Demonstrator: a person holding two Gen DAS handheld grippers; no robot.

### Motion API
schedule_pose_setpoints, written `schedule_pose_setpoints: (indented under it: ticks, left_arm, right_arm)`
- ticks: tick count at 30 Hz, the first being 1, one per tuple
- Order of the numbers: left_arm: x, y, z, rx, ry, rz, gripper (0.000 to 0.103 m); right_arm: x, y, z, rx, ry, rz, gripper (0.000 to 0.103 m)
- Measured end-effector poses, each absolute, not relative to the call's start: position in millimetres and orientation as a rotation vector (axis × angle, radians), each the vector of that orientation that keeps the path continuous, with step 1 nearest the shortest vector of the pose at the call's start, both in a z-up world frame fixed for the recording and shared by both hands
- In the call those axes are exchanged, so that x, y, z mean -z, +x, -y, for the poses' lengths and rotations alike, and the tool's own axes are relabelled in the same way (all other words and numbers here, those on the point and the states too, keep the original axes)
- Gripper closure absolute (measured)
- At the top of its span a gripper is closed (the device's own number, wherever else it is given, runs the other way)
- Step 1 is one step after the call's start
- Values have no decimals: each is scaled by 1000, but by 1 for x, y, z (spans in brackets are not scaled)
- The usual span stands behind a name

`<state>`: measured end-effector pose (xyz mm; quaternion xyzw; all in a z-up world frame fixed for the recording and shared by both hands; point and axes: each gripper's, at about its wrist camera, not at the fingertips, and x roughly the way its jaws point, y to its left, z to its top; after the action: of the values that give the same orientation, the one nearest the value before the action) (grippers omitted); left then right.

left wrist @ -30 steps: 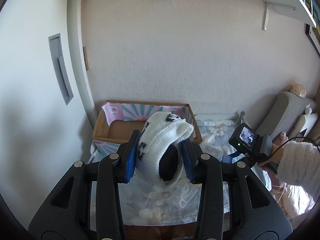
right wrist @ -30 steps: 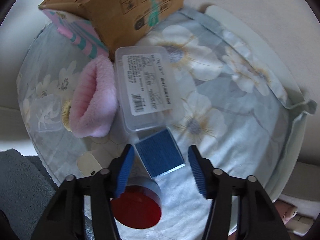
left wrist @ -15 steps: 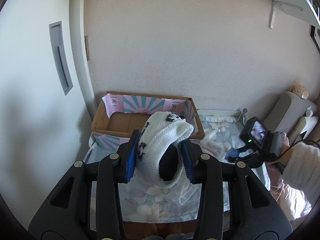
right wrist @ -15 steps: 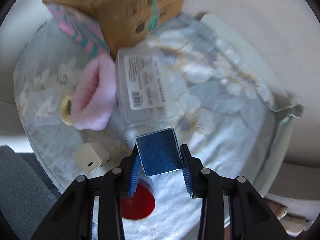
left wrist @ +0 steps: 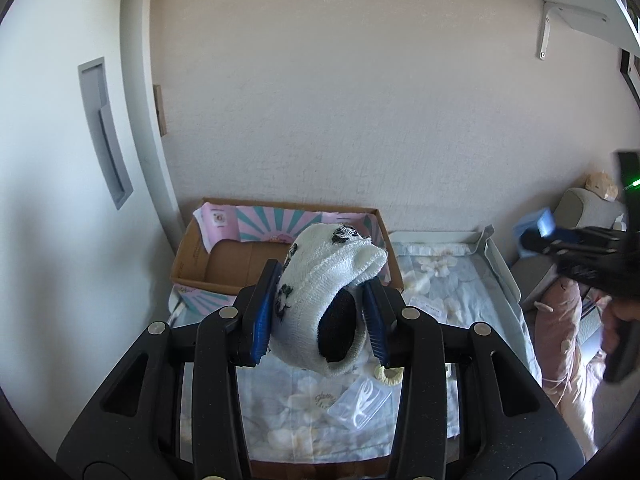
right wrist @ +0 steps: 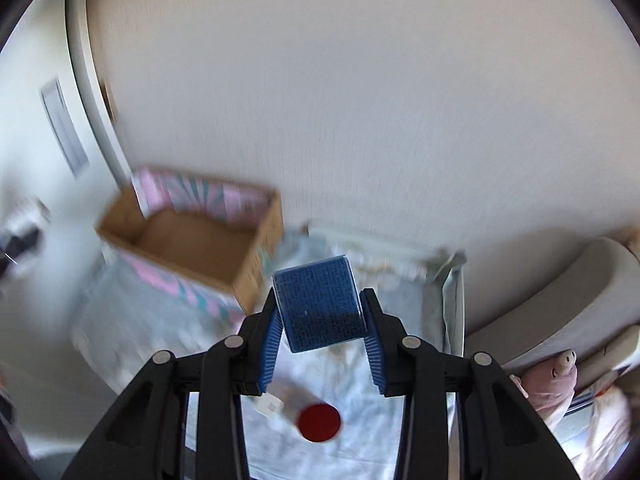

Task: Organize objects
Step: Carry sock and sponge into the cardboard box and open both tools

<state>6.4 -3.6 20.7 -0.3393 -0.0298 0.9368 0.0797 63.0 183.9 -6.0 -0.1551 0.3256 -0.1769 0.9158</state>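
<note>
Both grippers carry loads above the bed, the left gripper (left wrist: 320,312) clamping a white sock (left wrist: 320,280), the right gripper (right wrist: 320,320) a blue box (right wrist: 318,304); next, I think, lowering each into the cardboard box (left wrist: 224,256).

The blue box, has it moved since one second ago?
Yes. The blue box, earlier lying beside the red lid, is now lifted above it in the right gripper.

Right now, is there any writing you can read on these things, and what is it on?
None is legible.
Clear packet: white label, print too small.
Cardboard box: faint marks on the flap and a sticker on the pink lining, unreadable.
Blue box: only a grid texture.
</note>
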Motion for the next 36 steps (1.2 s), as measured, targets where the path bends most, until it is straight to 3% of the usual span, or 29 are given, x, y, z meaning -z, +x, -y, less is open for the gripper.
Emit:
schedule_pose_setpoints:
  ticks: [5, 22, 36]
  left_arm:
    - [-23, 3, -7, -2807, -1004, 75, 67]
    - [-18, 6, -14, -2834, -1048, 103, 67]
    - [-22, -65, 51, -2839, -1098, 111, 67]
  right_arm:
    - [-7, 46, -214, 392, -240, -569, 68]
    - [-4, 31, -214, 398, -267, -547, 68]
    - [-12, 115, -230, 419, -265, -575, 68]
